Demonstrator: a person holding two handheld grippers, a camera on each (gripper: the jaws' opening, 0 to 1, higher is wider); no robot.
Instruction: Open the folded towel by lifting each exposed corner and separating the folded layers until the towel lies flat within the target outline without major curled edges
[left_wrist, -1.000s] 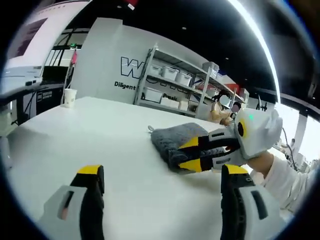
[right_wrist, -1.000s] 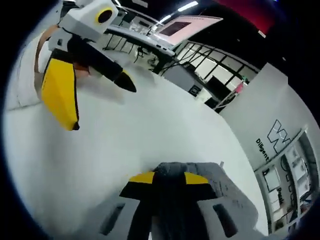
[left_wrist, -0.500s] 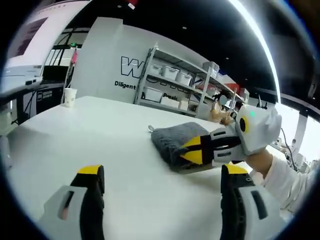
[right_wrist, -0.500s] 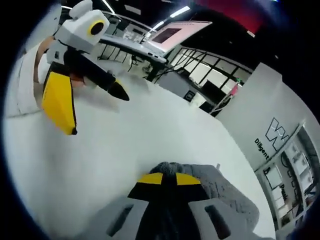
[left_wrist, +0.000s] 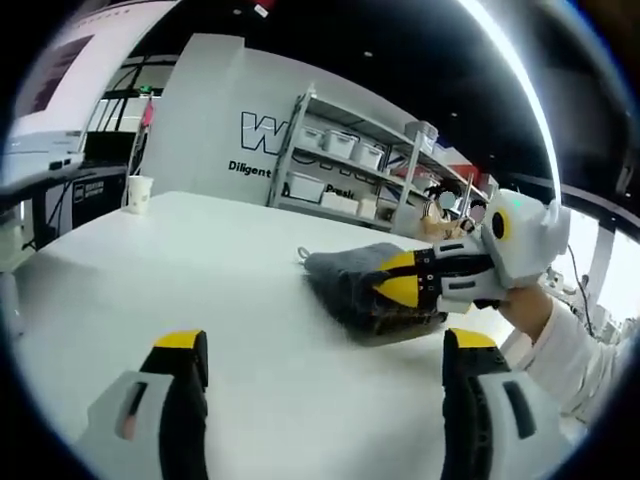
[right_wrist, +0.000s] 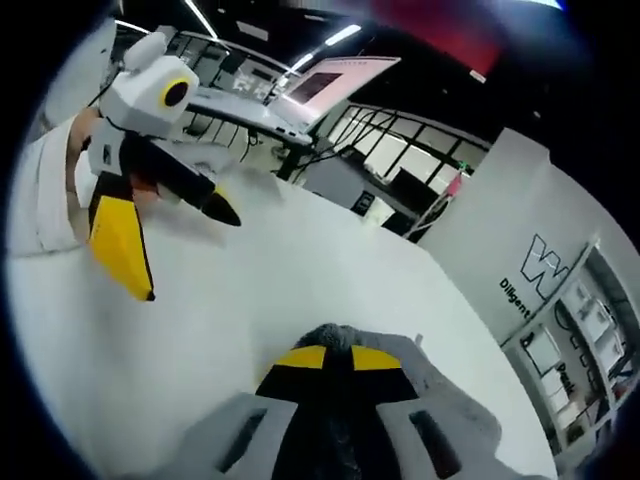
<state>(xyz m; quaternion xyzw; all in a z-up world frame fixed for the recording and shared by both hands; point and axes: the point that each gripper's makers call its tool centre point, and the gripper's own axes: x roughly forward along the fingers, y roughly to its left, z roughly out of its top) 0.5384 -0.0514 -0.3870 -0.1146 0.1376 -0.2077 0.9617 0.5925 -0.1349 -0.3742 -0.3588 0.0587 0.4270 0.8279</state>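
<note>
A folded grey towel (left_wrist: 345, 275) lies on the white table (left_wrist: 200, 270), right of centre in the left gripper view. My right gripper (left_wrist: 398, 285) comes in from the right and is shut on the towel's near corner, holding that top layer lifted off the table. The right gripper view has the pinched grey fabric (right_wrist: 338, 338) between the yellow-tipped jaws of my right gripper (right_wrist: 338, 358). My left gripper (left_wrist: 325, 350) stands open over the bare table, well short of the towel. It appears again at upper left in the right gripper view as my left gripper (right_wrist: 185, 250), jaws apart.
A paper cup (left_wrist: 140, 193) stands at the table's far left edge. Metal shelving with white bins (left_wrist: 345, 165) lines the wall behind. A person's white sleeve (left_wrist: 560, 345) holds the right gripper. Desks with monitors (right_wrist: 270, 95) lie beyond the table.
The right gripper has raised the pinched towel corner and drawn it up and to the right, so the towel's near edge peels off the table. The left gripper has stayed open and still.
</note>
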